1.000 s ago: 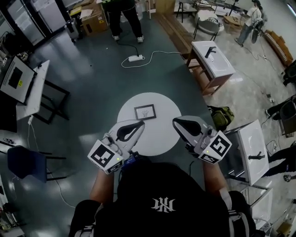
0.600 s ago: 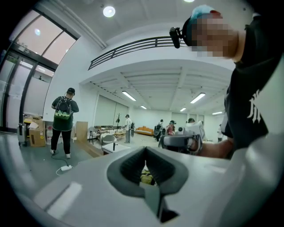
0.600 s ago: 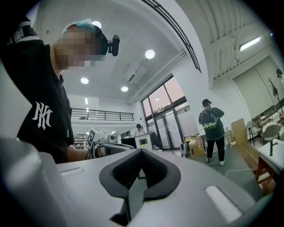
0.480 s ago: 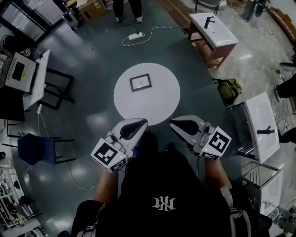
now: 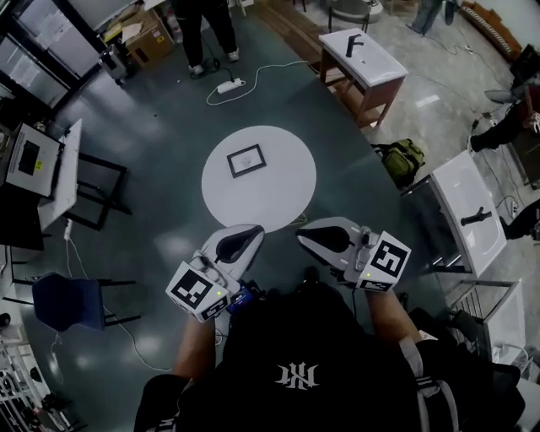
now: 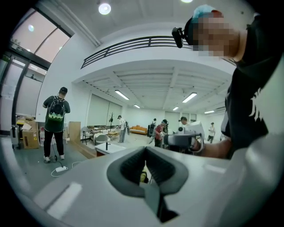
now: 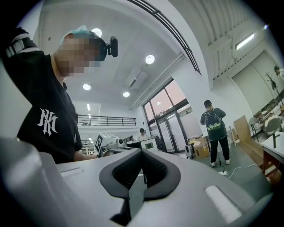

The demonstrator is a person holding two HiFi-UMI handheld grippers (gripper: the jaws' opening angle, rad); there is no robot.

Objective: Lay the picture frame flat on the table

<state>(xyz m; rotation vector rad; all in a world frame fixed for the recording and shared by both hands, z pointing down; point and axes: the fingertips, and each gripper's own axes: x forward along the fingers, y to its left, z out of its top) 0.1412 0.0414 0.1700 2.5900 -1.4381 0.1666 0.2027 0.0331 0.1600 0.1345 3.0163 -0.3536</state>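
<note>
A dark-framed picture frame lies flat on the round white table, left of its middle. Both grippers are held close to my body, well short of the table and apart from the frame. My left gripper is shut with its pads pressed together and nothing between them; in the left gripper view its jaws point out into the hall. My right gripper is likewise shut and empty, and the right gripper view shows its jaws closed. Each gripper view catches the other gripper.
A person stands beyond the table near a power strip with a trailing cable. A wooden table with a white top and a green backpack are at the right. A blue chair and a desk stand at the left.
I have drawn back from the round table, which now lies farther ahead and looks smaller. Both grippers stayed shut and close to my body. The frame has not moved on the table.
</note>
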